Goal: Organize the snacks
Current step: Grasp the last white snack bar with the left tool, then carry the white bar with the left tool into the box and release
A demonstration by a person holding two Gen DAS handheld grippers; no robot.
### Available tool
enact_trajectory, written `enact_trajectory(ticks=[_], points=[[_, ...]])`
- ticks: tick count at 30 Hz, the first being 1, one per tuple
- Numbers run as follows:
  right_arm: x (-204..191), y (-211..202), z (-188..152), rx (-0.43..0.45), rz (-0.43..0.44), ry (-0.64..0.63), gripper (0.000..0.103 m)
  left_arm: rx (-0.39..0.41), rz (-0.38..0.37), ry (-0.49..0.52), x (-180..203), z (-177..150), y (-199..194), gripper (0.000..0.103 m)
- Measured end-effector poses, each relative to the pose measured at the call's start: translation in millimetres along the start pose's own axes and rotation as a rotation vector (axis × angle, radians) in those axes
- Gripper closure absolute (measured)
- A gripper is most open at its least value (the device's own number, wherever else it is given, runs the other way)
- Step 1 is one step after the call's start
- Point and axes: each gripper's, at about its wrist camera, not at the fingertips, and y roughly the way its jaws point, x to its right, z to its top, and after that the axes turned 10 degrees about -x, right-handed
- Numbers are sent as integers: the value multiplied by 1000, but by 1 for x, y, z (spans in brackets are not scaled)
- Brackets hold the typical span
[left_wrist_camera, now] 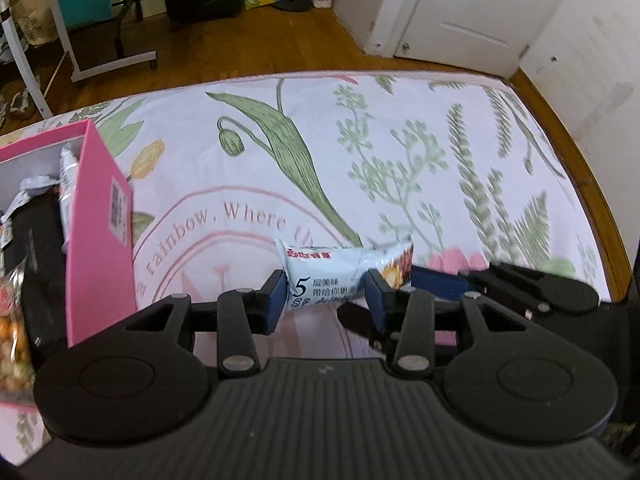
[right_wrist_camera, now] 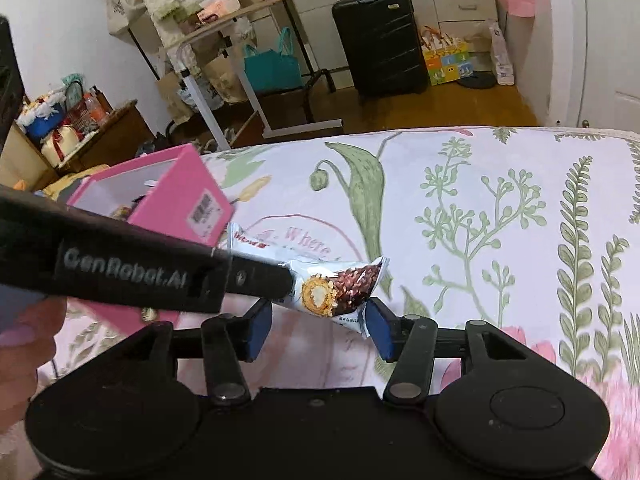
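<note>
Snack packet (left_wrist_camera: pixel 344 270): small pillow-shaped wrapper of glossy pale-blue film with crimped, serrated ends. Left wrist view shows a red brand strip, a large dark "5" and lines of Chinese print. Right wrist view shows its other end (right_wrist_camera: pixel 336 290), printed with a chocolate-coated wafer roll cut open to a cream centre. The film is creased and catches light.

Position: the packet sits just above the floral bedspread (left_wrist_camera: pixel 400 140), near the pink box (left_wrist_camera: pixel 102 240), which stands to its left.

Left gripper (left_wrist_camera: pixel 326 294): blue pads pressed against both sides of the packet's printed middle, clamped on it. Seen from the right wrist camera, the same gripper (right_wrist_camera: pixel 290 280) enters as a matte black bar lettered "GenRobot.AI", its tip meeting the packet's side.

Right gripper (right_wrist_camera: pixel 316 332): the blue pads stand apart with a wide gap; the packet's lower crimped end lies near the right pad, and contact cannot be judged. Nothing is pinched between them.

Pink box: rigid card, smooth matte pink outside, white inside, open at the top, with a small printed label on its side. Inside it are silver-blue wrappers and a clear bag of round golden-brown snacks (left_wrist_camera: pixel 12 344).

Bedspread: white cloth printed with green ferns, leaves, pink blooms and curved pink lettering. Wooden floor (left_wrist_camera: pixel 256 52) beyond.
</note>
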Motion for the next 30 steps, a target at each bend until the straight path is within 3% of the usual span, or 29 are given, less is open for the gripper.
enact_trajectory(ticks=[7,14,20,25,30], points=[[-37,-26,-17,19,-15,-83,39,42,-20,12,-5,-41,-40,62],[-80,-44,-18,32,4,-177,36,101,-84,-57,-39,-67,-81,62],[-115,-49,-1,69,49,-248,39,180,-18,-53,-66,-78,-110,60],[-135,-34,20,60,114,-269,45,228,50,-93,-94,-78,-127,60],[-160,-18,36,59,155,-315,45,266,76,-150,-127,-79,-138,60]])
